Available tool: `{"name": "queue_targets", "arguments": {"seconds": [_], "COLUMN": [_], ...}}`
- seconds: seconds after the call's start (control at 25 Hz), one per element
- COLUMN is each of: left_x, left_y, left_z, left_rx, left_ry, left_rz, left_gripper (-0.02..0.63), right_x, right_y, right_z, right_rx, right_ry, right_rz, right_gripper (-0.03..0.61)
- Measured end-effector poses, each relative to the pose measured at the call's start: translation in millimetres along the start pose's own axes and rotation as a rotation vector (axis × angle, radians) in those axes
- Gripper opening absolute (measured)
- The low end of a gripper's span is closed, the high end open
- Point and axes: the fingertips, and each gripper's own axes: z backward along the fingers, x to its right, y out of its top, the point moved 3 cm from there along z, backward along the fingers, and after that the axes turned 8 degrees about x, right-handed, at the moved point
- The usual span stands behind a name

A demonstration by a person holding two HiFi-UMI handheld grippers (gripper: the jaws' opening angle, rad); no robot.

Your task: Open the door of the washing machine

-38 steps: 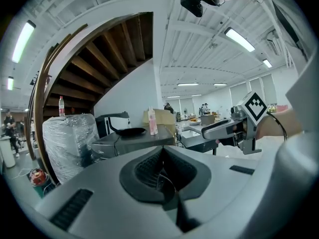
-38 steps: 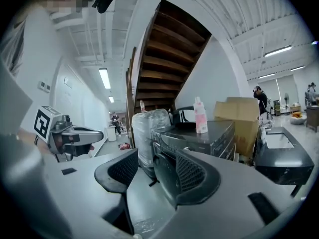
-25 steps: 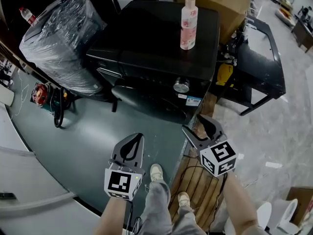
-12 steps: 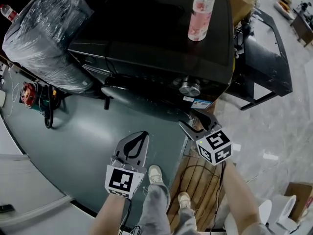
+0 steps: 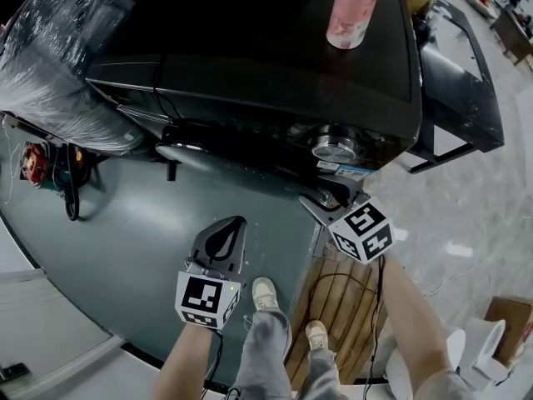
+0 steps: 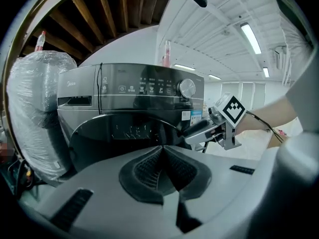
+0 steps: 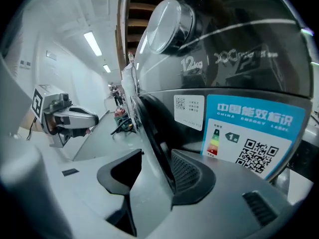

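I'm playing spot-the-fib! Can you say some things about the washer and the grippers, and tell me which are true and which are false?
1. A pink bottle stands on the washer. True.
2. The left gripper holds the door. False: it is shut, empty and away from the washer.
3. The right gripper is far from the door. False: the door's edge stands between its jaws, which are closing.
4. A plastic-wrapped bundle sits beside the washer. True.

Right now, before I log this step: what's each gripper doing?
Left gripper: closed, empty.
Right gripper: closing, with the washing machine door's edge between its jaws, not yet clamped.
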Motion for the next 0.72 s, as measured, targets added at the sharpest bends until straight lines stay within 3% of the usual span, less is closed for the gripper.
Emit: {"name": "queue_targets", "arguments": {"seconds": [0.28,0.52,0.72], "left_x": [-14,-18,-14], "left_y": [-13,-20,-22], "left_z": [-9,-11,-10], "left_rx": [-0.029,-0.025,-0.019], "left_ry": [-0.015,-0.007,-0.005], "left_rz": [-0.011,0.029,0.053], "left_gripper": [0.018,0.019,0.018], "right_x": [4,3,2], "right_y": [-6,-7,-6], "right_z": [-7,-9,-9], "right_rx": [-0.027,-0.067,-0.077], "right_ry": [0.021,0.028,0.032], "right_rz": [0.109,0.201,0.166], "right_gripper": [0.114,0.098,0.094]}}
